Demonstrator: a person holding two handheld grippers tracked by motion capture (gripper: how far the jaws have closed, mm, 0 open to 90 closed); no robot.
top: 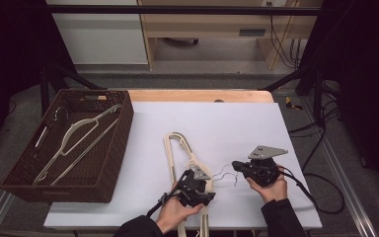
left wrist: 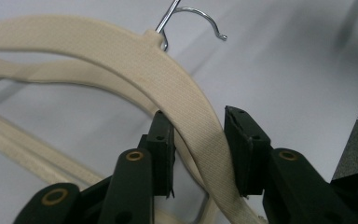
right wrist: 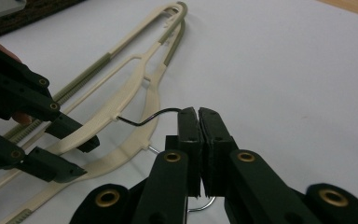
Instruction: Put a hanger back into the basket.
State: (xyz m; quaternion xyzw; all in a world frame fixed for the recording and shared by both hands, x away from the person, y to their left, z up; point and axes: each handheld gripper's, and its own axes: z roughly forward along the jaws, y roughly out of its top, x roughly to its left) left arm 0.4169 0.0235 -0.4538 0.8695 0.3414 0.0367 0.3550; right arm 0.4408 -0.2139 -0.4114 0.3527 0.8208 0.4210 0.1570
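1. High view, far left: a dark wicker basket (top: 109, 163) sits at the worktop's (top: 237, 123) left edge with cream hangers (top: 74, 140) already lying in it, so it looks like the drop-off spot.
2. Lower middle of the frame: two cream hangers (top: 175, 153) lie stacked on the white worktop, hooks pointing right.
3. Left claw (top: 200, 190) comes in over the hangers' shoulders; in the left gripper view its jaws straddle the upper hanger's arm (left wrist: 200, 135), one pad touching, the other just off it. Not clamped yet, I'd say, with the arm between the jaws ready to be lifted away.
4. Right claw (top: 236, 166), lower right: in the right gripper view the jaws are pressed together on a dark wire hook (right wrist: 156, 115). My read is that it pins one hanger so the pair can be pulled apart.
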